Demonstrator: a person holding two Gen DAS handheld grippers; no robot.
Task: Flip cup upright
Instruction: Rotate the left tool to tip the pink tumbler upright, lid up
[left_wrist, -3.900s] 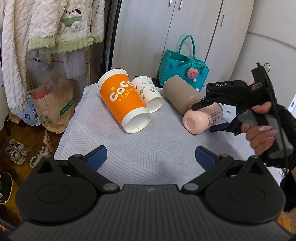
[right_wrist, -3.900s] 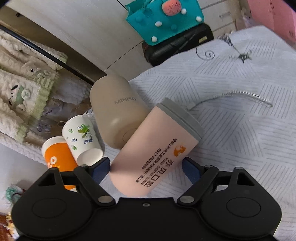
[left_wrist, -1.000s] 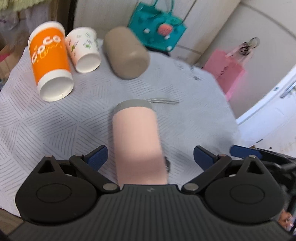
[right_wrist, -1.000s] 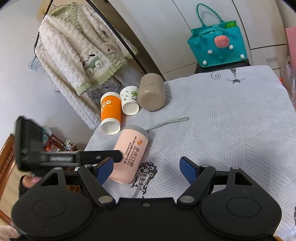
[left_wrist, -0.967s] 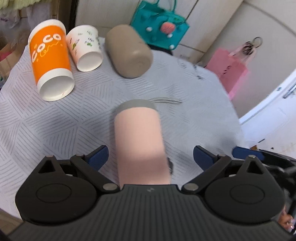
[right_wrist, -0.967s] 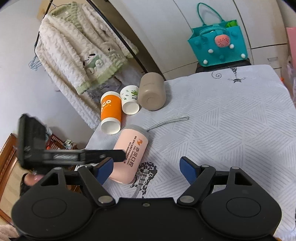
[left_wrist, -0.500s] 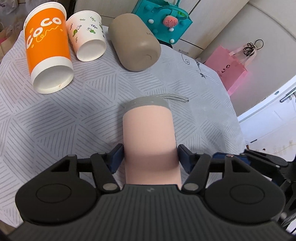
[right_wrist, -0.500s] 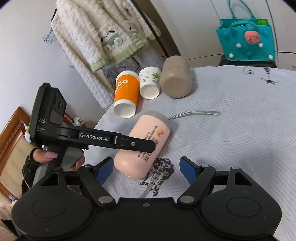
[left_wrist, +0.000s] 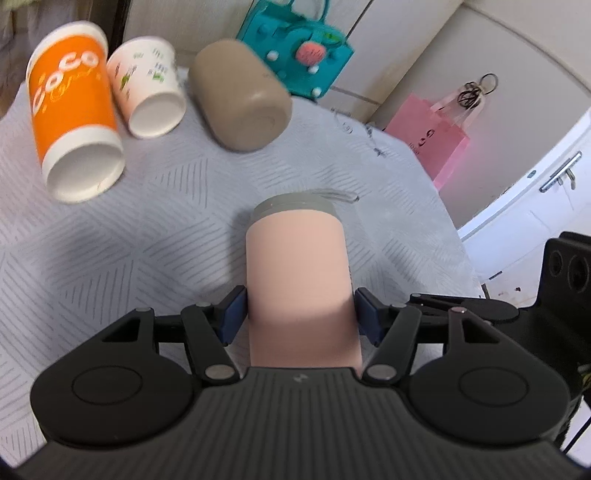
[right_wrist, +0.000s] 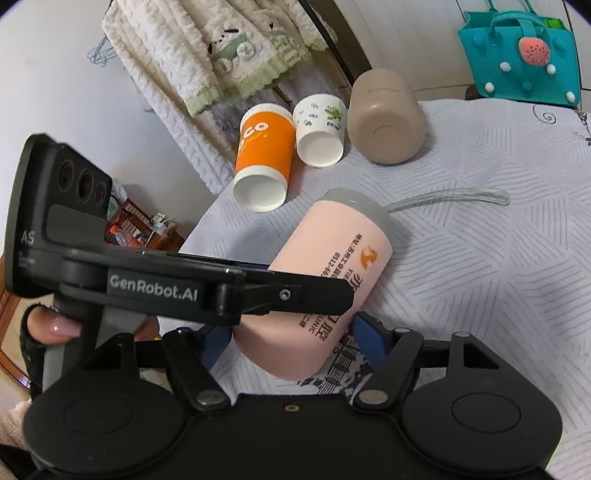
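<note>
A pink cup with a grey lid (left_wrist: 297, 266) lies on its side on the grey patterned tablecloth (left_wrist: 110, 240), lid end pointing away. My left gripper (left_wrist: 298, 314) is shut on the pink cup near its base end, both blue pads pressed on its sides. In the right wrist view the cup (right_wrist: 332, 266) shows printed text, and the left gripper (right_wrist: 258, 291) crosses in front of it. My right gripper (right_wrist: 291, 341) is open, its blue pads on either side of the cup's base end without clamping it.
An orange paper cup (left_wrist: 70, 103), a white leaf-print paper cup (left_wrist: 151, 88) and a tan bottle (left_wrist: 240, 96) lie on their sides at the back. A clear strap (right_wrist: 443, 195) trails from the lid. A teal bag (left_wrist: 295, 48) and a pink bag (left_wrist: 432, 144) stand beyond the table.
My left gripper has closed onto the pink cup and holds it. My right gripper has come forward so the cup's base lies between its open fingers.
</note>
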